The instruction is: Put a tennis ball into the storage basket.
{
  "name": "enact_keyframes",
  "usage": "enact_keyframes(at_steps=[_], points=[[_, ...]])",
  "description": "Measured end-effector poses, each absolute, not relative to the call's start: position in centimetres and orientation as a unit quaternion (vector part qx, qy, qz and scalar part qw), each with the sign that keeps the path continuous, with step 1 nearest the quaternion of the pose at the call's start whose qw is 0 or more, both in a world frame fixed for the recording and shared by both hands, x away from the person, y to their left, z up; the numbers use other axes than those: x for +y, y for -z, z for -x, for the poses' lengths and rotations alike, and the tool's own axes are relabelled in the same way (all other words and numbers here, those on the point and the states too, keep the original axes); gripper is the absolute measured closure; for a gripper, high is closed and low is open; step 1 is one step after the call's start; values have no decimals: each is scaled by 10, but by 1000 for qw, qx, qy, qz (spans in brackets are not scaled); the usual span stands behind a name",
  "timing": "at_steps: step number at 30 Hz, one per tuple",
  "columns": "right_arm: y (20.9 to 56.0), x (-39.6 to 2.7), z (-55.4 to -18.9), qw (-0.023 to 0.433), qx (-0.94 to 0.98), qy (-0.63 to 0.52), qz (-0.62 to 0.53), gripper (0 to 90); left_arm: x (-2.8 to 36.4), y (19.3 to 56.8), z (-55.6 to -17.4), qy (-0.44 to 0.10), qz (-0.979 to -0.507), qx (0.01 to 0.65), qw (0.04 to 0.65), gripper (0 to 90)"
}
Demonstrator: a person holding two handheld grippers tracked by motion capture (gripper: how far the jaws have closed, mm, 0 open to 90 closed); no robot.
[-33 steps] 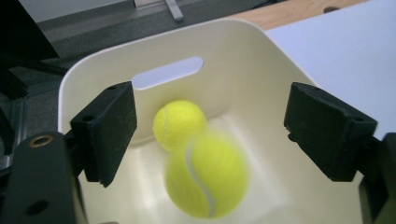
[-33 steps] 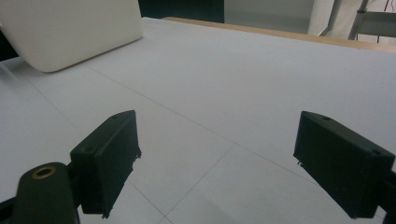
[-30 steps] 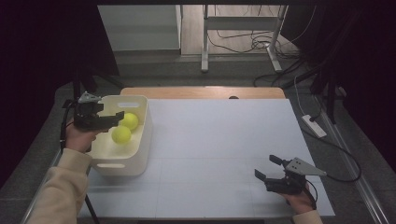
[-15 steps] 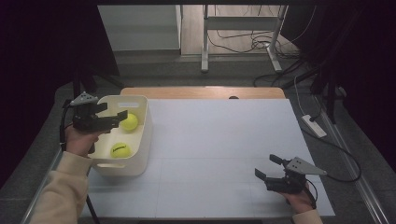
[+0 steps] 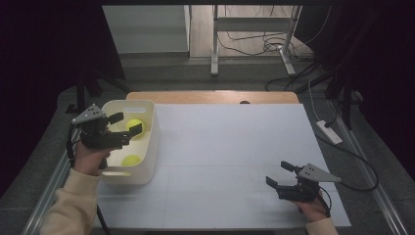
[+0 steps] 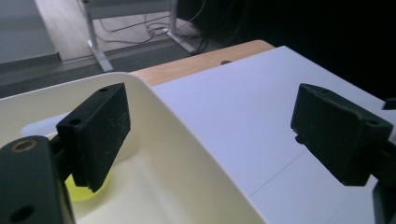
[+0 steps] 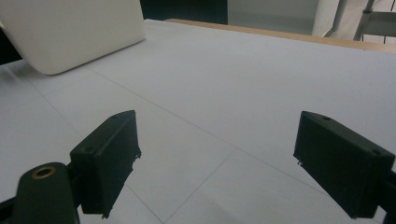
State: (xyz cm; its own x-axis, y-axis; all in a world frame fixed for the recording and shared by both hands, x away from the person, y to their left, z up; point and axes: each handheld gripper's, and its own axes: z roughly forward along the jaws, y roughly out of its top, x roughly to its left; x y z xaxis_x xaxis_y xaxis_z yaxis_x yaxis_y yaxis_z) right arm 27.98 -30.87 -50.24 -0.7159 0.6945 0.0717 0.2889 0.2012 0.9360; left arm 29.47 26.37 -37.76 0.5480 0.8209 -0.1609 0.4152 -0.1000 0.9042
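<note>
At the left, the left gripper [image 5: 126,124] hovers over the white tub [image 5: 147,142], its jaws wide apart and empty; two yellow balls [image 5: 131,160] lie inside. At the right, the right gripper [image 5: 281,175] rests on the table [image 5: 230,147], jaws wide, holding nothing

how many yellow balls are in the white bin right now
2. One yellow ball lies toward the far end of the white bin, just beyond the left gripper; the other ball lies nearer the person. More may be hidden under the gripper.
</note>
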Motion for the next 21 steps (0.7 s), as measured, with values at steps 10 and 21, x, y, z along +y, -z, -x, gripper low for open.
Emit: enact_keyframes(at_steps=[10, 21], points=[[502, -308, -280, 187, 755, -538, -324, 138, 247, 384, -281, -184, -721, 403, 533, 139], [503, -307, -280, 188, 757, -537, -323, 138, 230, 395, -272, -173, -729, 379, 543, 139]])
